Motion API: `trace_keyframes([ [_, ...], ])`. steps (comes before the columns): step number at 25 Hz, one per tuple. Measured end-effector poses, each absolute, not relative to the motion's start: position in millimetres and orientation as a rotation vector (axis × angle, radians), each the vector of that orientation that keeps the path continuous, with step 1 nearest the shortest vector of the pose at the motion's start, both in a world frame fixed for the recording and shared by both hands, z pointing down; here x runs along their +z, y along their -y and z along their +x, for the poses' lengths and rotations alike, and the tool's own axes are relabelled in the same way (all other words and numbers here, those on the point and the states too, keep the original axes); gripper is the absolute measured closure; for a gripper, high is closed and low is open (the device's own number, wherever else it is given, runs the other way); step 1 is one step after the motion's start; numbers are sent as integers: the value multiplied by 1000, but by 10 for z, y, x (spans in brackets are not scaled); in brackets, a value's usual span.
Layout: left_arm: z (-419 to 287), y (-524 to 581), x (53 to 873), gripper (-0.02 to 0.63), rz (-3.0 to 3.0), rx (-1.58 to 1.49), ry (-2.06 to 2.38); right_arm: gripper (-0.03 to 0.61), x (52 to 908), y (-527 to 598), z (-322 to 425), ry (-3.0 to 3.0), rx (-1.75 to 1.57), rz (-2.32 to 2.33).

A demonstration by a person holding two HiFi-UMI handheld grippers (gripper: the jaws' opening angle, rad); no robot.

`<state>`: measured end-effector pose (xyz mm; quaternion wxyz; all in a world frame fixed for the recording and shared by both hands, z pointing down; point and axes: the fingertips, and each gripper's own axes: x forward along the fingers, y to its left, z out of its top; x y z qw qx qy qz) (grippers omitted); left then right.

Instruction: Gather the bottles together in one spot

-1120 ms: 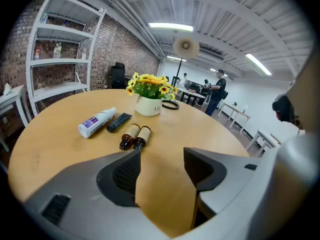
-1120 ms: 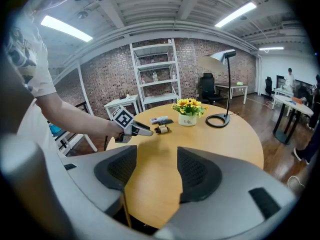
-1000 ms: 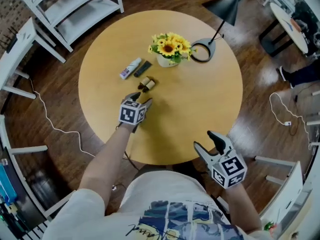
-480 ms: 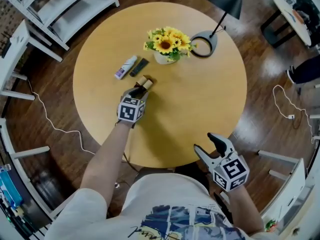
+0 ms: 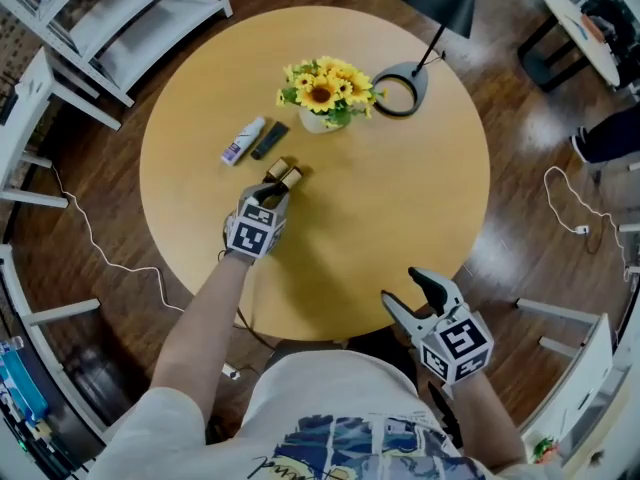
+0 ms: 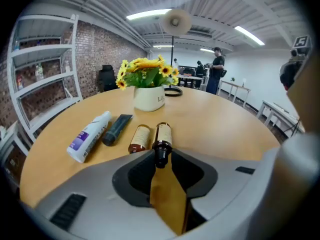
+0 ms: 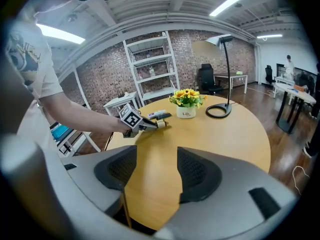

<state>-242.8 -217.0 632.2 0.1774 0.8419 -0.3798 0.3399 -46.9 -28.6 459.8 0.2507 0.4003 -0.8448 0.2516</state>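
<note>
Two small amber bottles lie side by side on the round wooden table (image 5: 400, 198): one on the left (image 6: 139, 138) and one on the right (image 6: 162, 135). In the head view the pair (image 5: 284, 175) lies in front of the flower pot. My left gripper (image 5: 274, 191) (image 6: 161, 158) has just been closing, and its jaws now pinch the black cap of the right bottle. A white tube (image 6: 89, 136) (image 5: 243, 140) and a dark tube (image 6: 116, 129) (image 5: 269, 139) lie just to the left. My right gripper (image 5: 404, 288) (image 7: 156, 170) hovers open and empty at the table's near edge.
A white pot of sunflowers (image 5: 318, 93) (image 6: 148, 96) stands behind the bottles, with a lamp's ring base (image 5: 400, 93) to its right. White shelving (image 5: 110, 18) stands beyond the table at top left. A person (image 6: 218, 74) stands far back in the room.
My left gripper has slid forward to the bottles and its jaws have gone from wide open to closed round the right bottle's cap. The right gripper has barely shifted.
</note>
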Motion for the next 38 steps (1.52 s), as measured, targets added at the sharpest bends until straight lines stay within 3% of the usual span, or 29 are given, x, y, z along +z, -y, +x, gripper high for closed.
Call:
trace_keyframes([
  [9,-2060,2088,5859,514,2588,1457,857,304,4502,198,-335,2330,663,1126],
  [18,-1235,2321,5537,514,2663,1833,655,304,4424,257,163,2399,631,1050],
  [29,-624,2638,5918,514,2318,3002,4,304,4518,335,1155,2463,679,1020],
  [38,-364,2698,6129,514,1909,3439,-536,304,4613,345,1616,2486,745,1027],
])
